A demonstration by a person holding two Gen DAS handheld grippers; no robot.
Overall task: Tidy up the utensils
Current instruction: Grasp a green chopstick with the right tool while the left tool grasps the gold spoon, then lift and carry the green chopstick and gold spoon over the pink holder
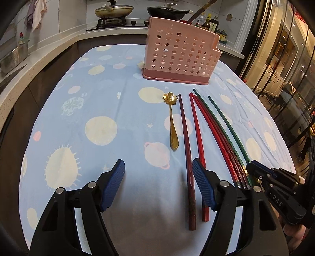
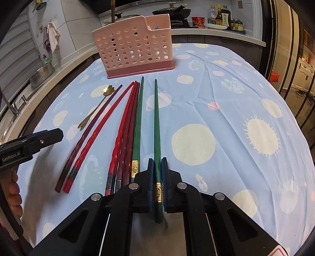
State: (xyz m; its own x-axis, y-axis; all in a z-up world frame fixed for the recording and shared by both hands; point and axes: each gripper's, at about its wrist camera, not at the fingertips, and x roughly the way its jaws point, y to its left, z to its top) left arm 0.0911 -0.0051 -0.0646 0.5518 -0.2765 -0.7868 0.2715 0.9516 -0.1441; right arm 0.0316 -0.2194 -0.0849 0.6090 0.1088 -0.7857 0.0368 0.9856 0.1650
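Note:
A pink perforated utensil holder (image 1: 180, 52) (image 2: 135, 45) stands at the far side of the table. A gold flower spoon (image 1: 172, 120) (image 2: 92, 108), several red and dark red chopsticks (image 1: 195, 128) (image 2: 126, 128) and two green chopsticks lie in front of it. My right gripper (image 2: 157, 163) is shut on the thick end of the rightmost green chopstick (image 2: 157, 122), which rests on the cloth; the gripper also shows in the left wrist view (image 1: 250, 166). My left gripper (image 1: 158, 165) is open and empty above the cloth, next to the dark red chopstick (image 1: 187, 147).
The table carries a blue cloth with pale circles (image 1: 98, 98) (image 2: 226, 110). A kitchen counter with a stove and pans (image 1: 114, 11), bottles (image 2: 220, 15) and a sink (image 2: 39, 72) runs behind. Glass doors (image 1: 285, 59) stand on the right.

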